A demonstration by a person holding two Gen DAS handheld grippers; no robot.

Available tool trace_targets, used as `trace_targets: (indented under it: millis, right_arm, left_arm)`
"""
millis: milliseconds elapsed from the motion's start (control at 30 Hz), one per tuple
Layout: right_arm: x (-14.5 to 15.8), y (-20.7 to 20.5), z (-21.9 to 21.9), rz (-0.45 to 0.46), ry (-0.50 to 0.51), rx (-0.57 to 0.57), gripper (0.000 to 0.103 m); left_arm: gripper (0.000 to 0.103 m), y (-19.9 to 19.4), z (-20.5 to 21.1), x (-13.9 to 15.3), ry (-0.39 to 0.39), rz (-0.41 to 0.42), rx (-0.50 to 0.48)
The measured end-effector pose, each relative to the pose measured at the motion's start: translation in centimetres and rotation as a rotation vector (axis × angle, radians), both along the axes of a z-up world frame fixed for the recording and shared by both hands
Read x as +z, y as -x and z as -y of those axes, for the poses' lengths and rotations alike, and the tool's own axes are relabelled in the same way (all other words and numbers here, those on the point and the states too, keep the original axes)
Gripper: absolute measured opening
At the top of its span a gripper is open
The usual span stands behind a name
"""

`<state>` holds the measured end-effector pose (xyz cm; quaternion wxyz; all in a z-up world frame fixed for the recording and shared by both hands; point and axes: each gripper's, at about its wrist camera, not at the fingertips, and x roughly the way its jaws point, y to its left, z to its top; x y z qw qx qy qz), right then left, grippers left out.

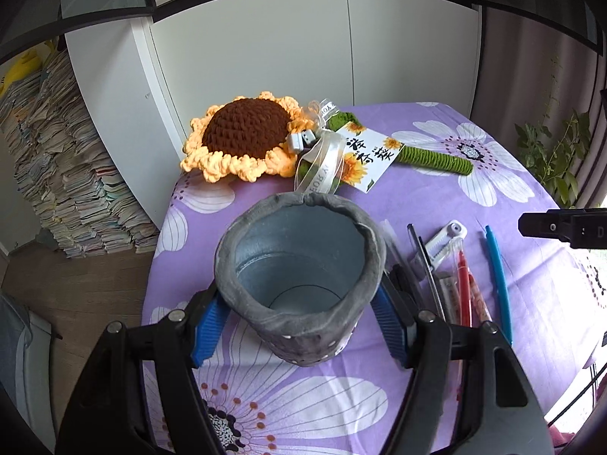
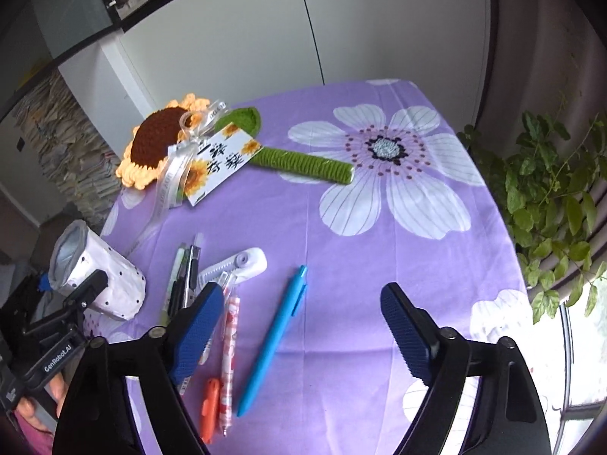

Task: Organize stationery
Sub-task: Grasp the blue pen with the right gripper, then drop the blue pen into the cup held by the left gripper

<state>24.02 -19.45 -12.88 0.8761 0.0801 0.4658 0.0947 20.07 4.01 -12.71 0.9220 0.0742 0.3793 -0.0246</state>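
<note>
Left wrist view: my left gripper [image 1: 299, 326] sits in the lower middle of the frame, its blue pads [image 1: 206, 335] pressed on both sides of the grey pen holder [image 1: 299, 265].
Pen holder: it is open-mouthed and empty inside; in the right wrist view it shows at the left edge as a white dotted cylinder [image 2: 110, 284], tilted in my grip.
Right gripper: my right gripper [image 2: 303, 330] fills the lower part of its own frame with jaws spread wide and nothing between the pads but cloth and pens.
Blue pen: the blue pen [image 2: 275, 335] lies slanted on the purple floral tablecloth [image 2: 379, 265], under the gap between my right fingers, touching neither.
Other stationery: a patterned red-and-white pen [image 2: 229, 345], an orange item [image 2: 210, 405], dark pens [image 2: 182, 280] and a white correction-tape dispenser [image 2: 242, 261] lie left of the blue pen.
Far side: a crocheted sunflower [image 2: 159, 144] with a ribbon and a card [image 2: 220, 163] lies in the upper left.
Right edge: a leafy plant [image 2: 550, 189] stands beyond the table.
</note>
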Motion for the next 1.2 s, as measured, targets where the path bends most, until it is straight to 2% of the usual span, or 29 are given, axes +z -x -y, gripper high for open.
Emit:
trace_targets:
  millis: [67, 133, 267, 400, 600, 633, 733, 900, 1000, 1033, 1100, 1133, 1167, 1200]
  right_arm:
    - [-0.9, -0.8, -0.3, -0.065, -0.01, -0.012, 0.063]
    - [-1.7, -1.4, -0.7, -0.11, -0.016, -0.018, 0.058]
    - [-2.9, -2.1, -1.4, -0.171, -0.007, -0.035, 0.057]
    - [-3.4, -2.9, -1.8, -0.195, 0.022, -0.059, 0.058]
    - [-3.9, -3.7, -2.1, -0.219, 0.033, -0.075, 0.057]
    - [-3.9, -3.8, -2.2, -0.22, 0.04, -0.075, 0.056]
    - [-4.2, -4.2, -2.5, -0.231, 0.047, -0.069, 0.037]
    - [-4.8, -4.5, -3.0, -0.253, 0.05, -0.067, 0.034]
    - [-4.8, -4.6, -2.9, -0.25, 0.042, -0.072, 0.034]
    - [-4.9, -4.7, -2.9, -0.249, 0.042, -0.074, 0.034]
    - [-4.8, -4.8, -3.1, -0.242, 0.055, -0.072, 0.033]
    - [-4.9, -4.7, -3.2, -0.237, 0.074, -0.069, 0.022]
    - [-4.9, -4.7, -3.5, -0.233, 0.092, -0.066, 0.017]
    - [-4.9, -4.7, -3.5, -0.229, 0.09, -0.063, 0.016]
  left_arm:
    - [0.069, 0.1, -0.5, -0.4, 0.011, -0.015, -0.004]
    - [0.07, 0.3, -1.0, -0.6, 0.023, -0.015, -0.008]
    - [0.07, 0.6, -1.3, -0.6, 0.04, -0.011, -0.022]
    - [0.07, 0.6, -1.2, -0.7, 0.03, 0.0, -0.041]
    - [0.079, 0.8, -1.3, -0.8, 0.046, -0.003, -0.066]
    - [0.08, 1.0, -1.4, -0.8, 0.045, -0.003, -0.069]
    - [0.08, 1.5, -1.6, -0.7, 0.05, 0.003, -0.075]
    - [0.08, 2.2, -2.4, -0.4, 0.069, 0.025, -0.066]
    - [0.076, 2.3, -3.2, 0.0, 0.101, 0.047, -0.056]
    - [0.064, 2.4, -3.4, 0.2, 0.117, 0.058, -0.061]
    - [0.064, 2.4, -3.7, 0.4, 0.142, 0.066, -0.068]
    - [0.064, 2.4, -3.8, 0.4, 0.146, 0.065, -0.067]
    - [0.064, 2.3, -3.8, 0.4, 0.147, 0.064, -0.069]
    - [0.064, 2.3, -3.7, 0.3, 0.145, 0.066, -0.073]
